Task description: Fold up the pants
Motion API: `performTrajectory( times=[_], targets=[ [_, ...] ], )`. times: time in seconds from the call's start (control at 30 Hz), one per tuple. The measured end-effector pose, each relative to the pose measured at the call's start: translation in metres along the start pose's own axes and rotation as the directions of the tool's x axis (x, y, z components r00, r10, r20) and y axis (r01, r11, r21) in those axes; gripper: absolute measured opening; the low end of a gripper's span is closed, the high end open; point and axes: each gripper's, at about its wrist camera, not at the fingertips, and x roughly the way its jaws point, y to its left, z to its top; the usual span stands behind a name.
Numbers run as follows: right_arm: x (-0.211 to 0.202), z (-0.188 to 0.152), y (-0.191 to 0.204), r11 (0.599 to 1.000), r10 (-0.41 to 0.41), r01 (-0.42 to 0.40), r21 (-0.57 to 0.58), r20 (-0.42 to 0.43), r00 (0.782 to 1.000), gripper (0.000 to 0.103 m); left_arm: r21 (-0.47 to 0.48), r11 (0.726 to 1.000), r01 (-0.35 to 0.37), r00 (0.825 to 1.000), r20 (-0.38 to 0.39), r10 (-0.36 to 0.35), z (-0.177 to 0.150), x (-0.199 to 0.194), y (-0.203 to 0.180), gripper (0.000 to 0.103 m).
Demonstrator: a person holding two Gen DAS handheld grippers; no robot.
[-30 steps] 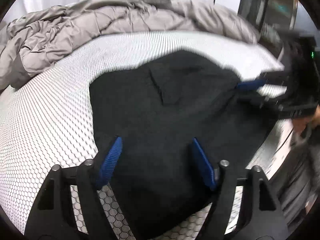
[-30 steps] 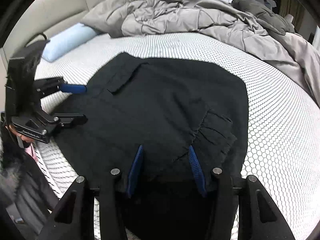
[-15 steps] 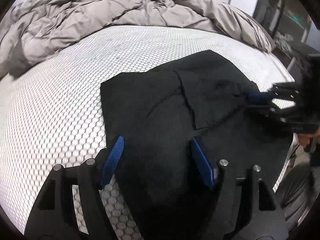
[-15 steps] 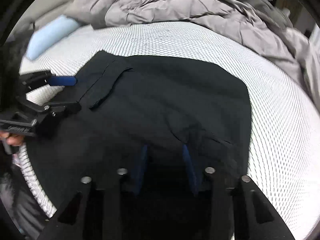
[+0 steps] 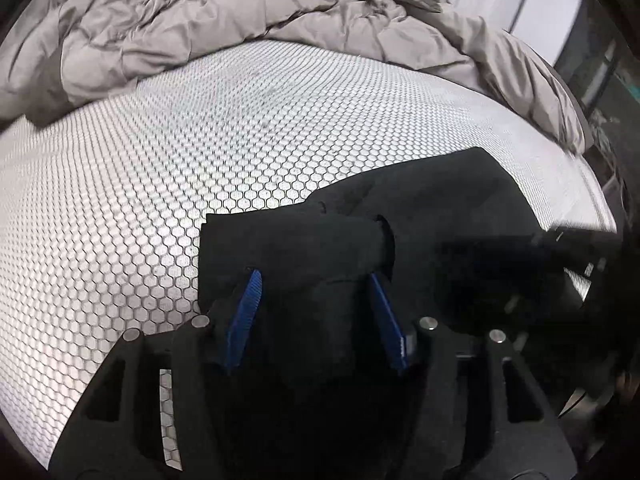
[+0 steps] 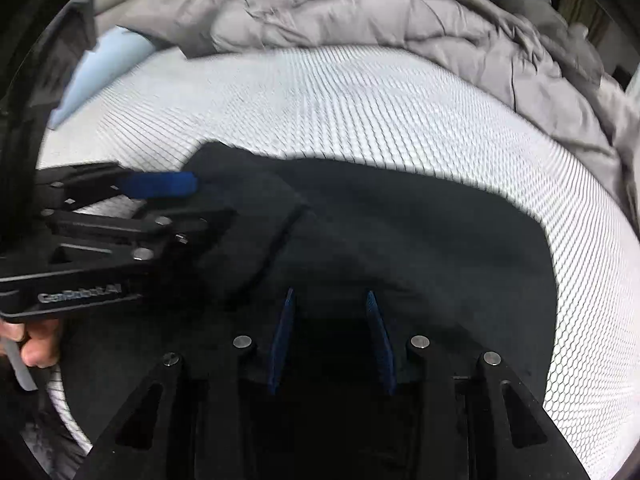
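Pants [image 5: 420,216] lie dark on the honeycomb-patterned bed [image 5: 160,184], near its edge. Your left gripper [image 5: 316,304] and right gripper [image 6: 330,336] both have fingers spread apart with black cloth bunched between them, not clamped.

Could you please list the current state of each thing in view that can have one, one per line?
black pants: lying on the bed, partly folded, a bunched layer between the left gripper's fingers.
left gripper: open, fingers straddling the fabric.
right gripper: open, low over the pants.
grey duvet: crumpled at the far side.
blue pillow: lying beside the duvet.
mattress: uncovered.
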Motion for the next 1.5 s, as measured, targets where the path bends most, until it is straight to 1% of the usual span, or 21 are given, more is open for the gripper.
performTrajectory(
  times=[0.07, 0.13, 0.23, 0.3, 0.37, 0.43, 0.5, 0.57, 0.63, 0.77, 0.83, 0.93, 1.03, 1.13, 1.17, 1.23, 1.27, 1.37, 1.43, 1.47, 1.5],
  targets=[
    [-0.008, -0.013, -0.017, 0.995, -0.103, 0.103, -0.016, -0.006, 0.995, 0.037, 0.009, 1.0, 0.017, 1.0, 0.004, -0.017, -0.009, -0.007, 0.003, 0.06],
    [-0.022, -0.034, -0.039, 1.0, -0.011, 0.011, 0.007, 0.026, 1.0, 0.036, 0.005, 1.0, 0.02, 0.999, 0.027, -0.02, -0.017, -0.022, 0.005, 0.06],
    [-0.049, -0.055, -0.055, 0.999, -0.014, 0.009, 0.05, 0.098, 0.995, 0.037, -0.03, 0.996, 0.078, 0.994, 0.08, -0.076, -0.038, -0.06, 0.009, 0.06],
    [-0.073, -0.064, -0.06, 0.99, 0.077, -0.095, 0.101, 0.168, 0.983, 0.039, -0.046, 0.989, 0.144, 0.985, 0.108, -0.138, -0.055, -0.078, 0.006, 0.06],
    [-0.091, -0.073, -0.052, 0.981, 0.156, -0.177, 0.083, 0.218, 0.963, 0.043, 0.003, 0.983, 0.182, 0.98, 0.083, -0.182, -0.071, -0.084, -0.012, 0.06],
    [-0.085, -0.068, -0.025, 0.973, 0.226, -0.23, -0.001, 0.188, 0.956, 0.044, 0.105, 0.976, 0.192, 0.981, 0.017, -0.195, -0.083, -0.077, -0.041, 0.06],
    [-0.064, -0.068, 0.006, 0.969, 0.238, -0.23, -0.086, 0.102, 0.966, 0.044, 0.181, 0.976, 0.124, 0.992, -0.003, -0.126, -0.095, -0.075, -0.054, 0.061],
    [-0.049, -0.076, 0.024, 0.966, 0.196, -0.186, -0.18, 0.039, 0.98, 0.044, 0.248, 0.965, 0.087, 0.996, -0.013, -0.086, -0.104, -0.074, -0.059, 0.062],
    [-0.05, -0.089, 0.017, 0.965, 0.133, -0.117, -0.233, 0.055, 0.99, 0.044, 0.26, 0.962, 0.086, 0.996, -0.004, -0.088, -0.109, -0.08, -0.059, 0.062],
    [-0.073, -0.111, -0.041, 0.979, 0.189, -0.179, -0.094, 0.104, 0.977, 0.044, 0.23, 0.969, 0.095, 0.995, 0.001, -0.098, -0.118, -0.091, -0.051, 0.062],
    [-0.081, -0.126, -0.07, 0.979, 0.202, -0.204, 0.01, 0.122, 0.972, 0.048, 0.197, 0.977, 0.085, 0.996, 0.022, -0.091, -0.118, -0.1, -0.046, 0.062],
    [-0.09, -0.14, -0.094, 0.937, 0.301, -0.326, 0.129, 0.178, 0.937, 0.048, 0.153, 0.977, 0.151, 0.984, 0.07, -0.163, -0.1, -0.112, -0.053, 0.062],
    [-0.102, -0.148, -0.107, 0.873, 0.409, -0.456, 0.172, 0.249, 0.878, 0.048, 0.185, 0.955, 0.234, 0.961, 0.103, -0.255, -0.093, -0.115, -0.088, 0.062],
    [-0.097, -0.145, -0.11, 0.807, 0.504, -0.559, 0.191, 0.273, 0.82, 0.047, 0.243, 0.928, 0.283, 0.951, 0.058, -0.305, -0.095, -0.099, -0.132, 0.062],
    [-0.098, -0.141, -0.103, 0.801, 0.512, -0.567, 0.193, 0.269, 0.816, 0.047, 0.264, 0.919, 0.293, 0.949, 0.038, -0.314, -0.093, -0.09, -0.144, 0.062],
    [-0.089, -0.139, -0.103, 0.802, 0.51, -0.558, 0.212, 0.242, 0.825, 0.047, 0.299, 0.91, 0.287, 0.956, -0.031, -0.291, -0.1, -0.072, -0.165, 0.062],
    [-0.086, -0.138, -0.103, 0.793, 0.521, -0.568, 0.221, 0.238, 0.82, 0.047, 0.304, 0.909, 0.285, 0.958, -0.07, -0.277, -0.105, -0.065, -0.171, 0.062],
    [-0.079, -0.131, -0.102, 0.744, 0.566, -0.619, 0.253, 0.254, 0.784, 0.047, 0.273, 0.912, 0.306, 0.952, -0.091, -0.292, -0.11, -0.064, -0.173, 0.064],
    [-0.083, -0.132, -0.106, 0.707, 0.601, -0.663, 0.244, 0.287, 0.746, 0.047, 0.25, 0.912, 0.326, 0.945, -0.099, -0.311, -0.108, -0.064, -0.171, 0.064],
    [-0.083, -0.132, -0.107, 0.698, 0.607, -0.673, 0.245, 0.295, 0.738, 0.047, 0.247, 0.911, 0.33, 0.944, -0.101, -0.315, -0.106, -0.06, -0.168, 0.064],
    [-0.081, -0.13, -0.108, 0.7, 0.603, -0.667, 0.254, 0.29, 0.743, 0.047, 0.252, 0.91, 0.33, 0.944, -0.1, -0.314, -0.107, -0.06, -0.167, 0.064]
  ],
)
